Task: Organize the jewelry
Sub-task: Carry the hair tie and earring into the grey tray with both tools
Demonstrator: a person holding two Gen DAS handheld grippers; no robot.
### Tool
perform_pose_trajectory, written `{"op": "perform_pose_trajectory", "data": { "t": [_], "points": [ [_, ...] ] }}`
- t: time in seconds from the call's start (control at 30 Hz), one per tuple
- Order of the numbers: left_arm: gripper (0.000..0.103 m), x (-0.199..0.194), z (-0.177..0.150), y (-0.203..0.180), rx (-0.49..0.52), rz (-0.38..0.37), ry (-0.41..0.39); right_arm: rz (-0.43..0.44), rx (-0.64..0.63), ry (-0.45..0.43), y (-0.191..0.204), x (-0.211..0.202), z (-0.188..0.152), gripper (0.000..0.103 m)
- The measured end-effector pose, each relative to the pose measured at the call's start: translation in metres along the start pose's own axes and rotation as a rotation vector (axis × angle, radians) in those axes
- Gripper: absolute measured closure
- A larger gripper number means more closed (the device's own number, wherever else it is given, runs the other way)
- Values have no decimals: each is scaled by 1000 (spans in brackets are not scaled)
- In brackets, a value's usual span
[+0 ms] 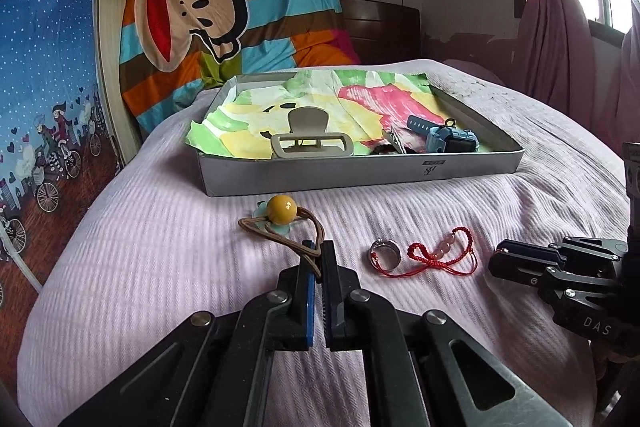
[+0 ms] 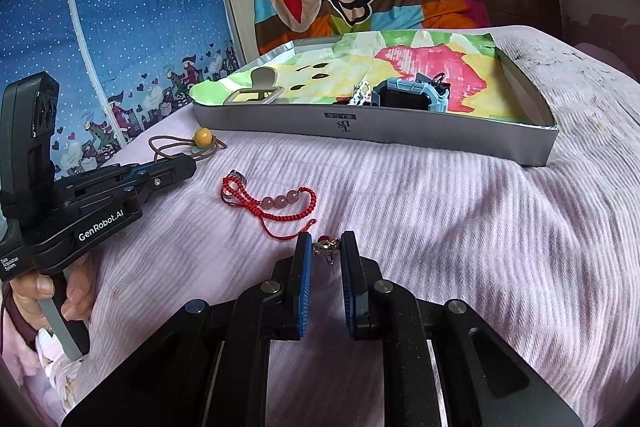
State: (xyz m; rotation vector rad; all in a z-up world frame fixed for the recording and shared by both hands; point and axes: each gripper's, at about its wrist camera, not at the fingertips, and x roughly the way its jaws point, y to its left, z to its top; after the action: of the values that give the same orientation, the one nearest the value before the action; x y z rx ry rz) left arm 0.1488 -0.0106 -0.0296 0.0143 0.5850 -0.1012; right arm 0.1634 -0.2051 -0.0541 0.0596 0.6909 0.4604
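Observation:
My left gripper (image 1: 319,251) is shut on the brown cord of a hair tie with a yellow bead (image 1: 282,207), which lies on the pink bedspread in front of the tray. In the right wrist view the same left gripper (image 2: 189,163) reaches in from the left toward the hair tie (image 2: 203,137). My right gripper (image 2: 326,243) is shut on a small earring (image 2: 327,247) with a red bead and a pin. A silver ring (image 1: 383,255) and a red braided bracelet (image 1: 440,251) with pink beads lie between the two grippers. The right gripper (image 1: 498,259) rests low at the right.
A shallow grey tray (image 1: 360,173) lined with colourful paper holds a beige claw clip (image 1: 312,143) and a blue watch (image 1: 448,139). A striped cartoon sheet hangs behind it. A person's hand (image 2: 76,291) holds the left gripper's handle. The bedspread is soft and ribbed.

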Motion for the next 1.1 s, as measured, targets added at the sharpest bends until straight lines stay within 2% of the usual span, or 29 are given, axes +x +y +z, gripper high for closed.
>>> {"op": "perform_pose_trajectory", "data": {
  "t": [0.27,0.5,0.83,1.1],
  "points": [
    [100,-7,9,3,-9,-52,-6,15,18,-30,-2,-5,3,90],
    [100,-16,27,-8,64,-57,-7,35,81,-114,-15,-18,12,90],
    [100,-27,79,-16,38,-130,-49,8,109,-239,-36,-29,42,90],
    [100,-5,116,-37,48,-163,-98,-70,89,-286,-57,-23,68,90]
  ]
}}
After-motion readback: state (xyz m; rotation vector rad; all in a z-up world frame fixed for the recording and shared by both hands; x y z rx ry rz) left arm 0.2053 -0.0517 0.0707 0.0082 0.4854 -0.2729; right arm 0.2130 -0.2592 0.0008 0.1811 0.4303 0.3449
